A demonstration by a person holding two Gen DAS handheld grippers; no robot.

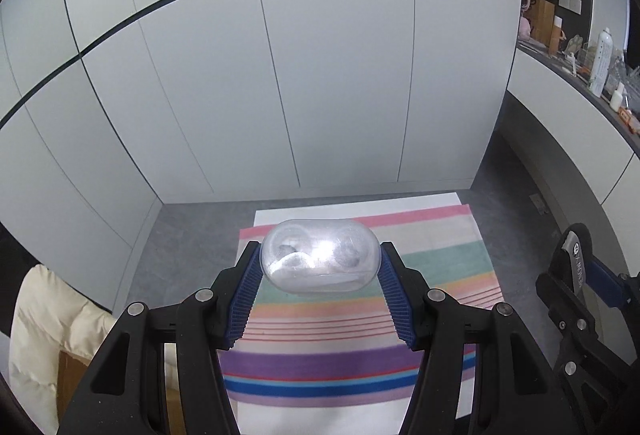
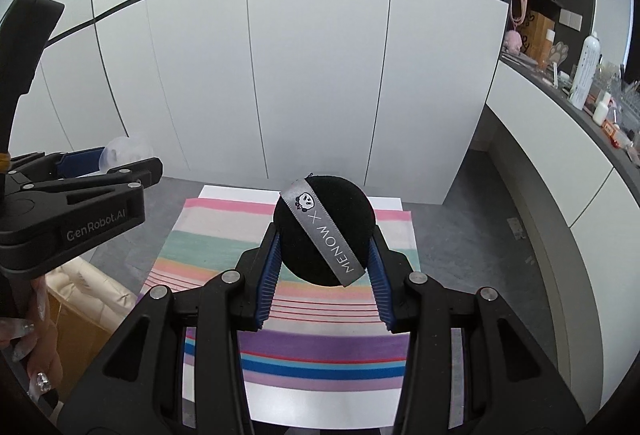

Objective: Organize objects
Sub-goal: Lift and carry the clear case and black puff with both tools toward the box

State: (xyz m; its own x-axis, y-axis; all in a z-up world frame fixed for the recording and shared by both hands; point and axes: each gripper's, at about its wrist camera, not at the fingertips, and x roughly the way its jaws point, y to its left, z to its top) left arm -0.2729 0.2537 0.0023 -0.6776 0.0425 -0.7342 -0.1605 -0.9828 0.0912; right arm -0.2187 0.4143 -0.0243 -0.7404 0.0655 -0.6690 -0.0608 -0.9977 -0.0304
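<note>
My left gripper (image 1: 320, 259) is shut on a clear oval plastic case (image 1: 319, 255) and holds it in the air above the striped cloth (image 1: 440, 259). My right gripper (image 2: 325, 239) is shut on a round black powder puff (image 2: 344, 211) with a grey ribbon (image 2: 324, 231) marked MENOW, also held above the striped cloth (image 2: 208, 235). The left gripper also shows in the right wrist view (image 2: 120, 165) at the left, with the clear case (image 2: 124, 151) in it. The right gripper shows at the right edge of the left wrist view (image 1: 576, 267).
The cloth lies on a white sheet (image 1: 360, 205) on a grey floor (image 1: 192, 235) before white cabinet doors (image 1: 320, 75). A cream cushion and a cardboard box (image 1: 52, 335) are at the left. A shelf (image 2: 600, 115) with bottles runs along the right.
</note>
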